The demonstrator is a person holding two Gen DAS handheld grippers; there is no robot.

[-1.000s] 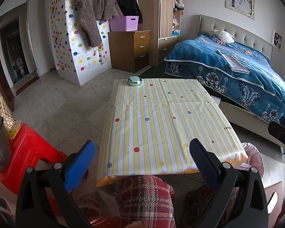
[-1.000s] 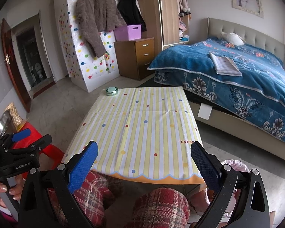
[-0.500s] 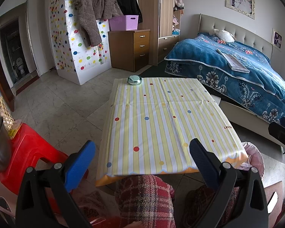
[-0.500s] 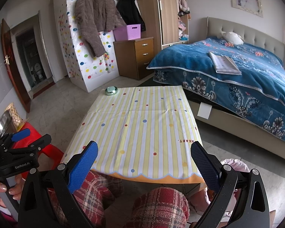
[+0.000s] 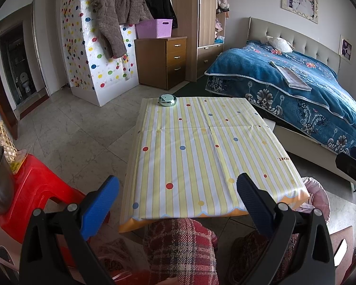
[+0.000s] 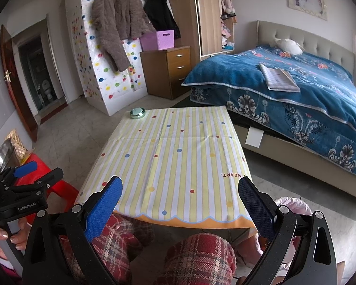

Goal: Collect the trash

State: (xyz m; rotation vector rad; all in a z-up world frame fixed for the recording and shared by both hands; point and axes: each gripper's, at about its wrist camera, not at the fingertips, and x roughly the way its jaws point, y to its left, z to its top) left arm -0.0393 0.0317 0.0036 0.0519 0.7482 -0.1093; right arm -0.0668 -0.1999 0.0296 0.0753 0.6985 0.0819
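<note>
One bed (image 5: pixel 303 90) with a blue floral blanket stands beyond one low table (image 5: pixel 201 152) under a striped, dotted tablecloth. One red plastic stool (image 5: pixel 33 187) sits off the table's left edge; one pink-lined trash bin (image 6: pixel 294 204) sits by its near right corner. One small round metal tin (image 5: pixel 167 100) rests at the far left corner; being round, it has no long axis. The left gripper (image 5: pixel 178 204) and right gripper (image 6: pixel 180 206) are both spread wide, holding nothing.

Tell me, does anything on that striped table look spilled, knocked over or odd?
Nothing is spilled. The striped table holds only a small round tin at its far left corner, upright. Both tongs, left and right, hang open and empty.
</note>
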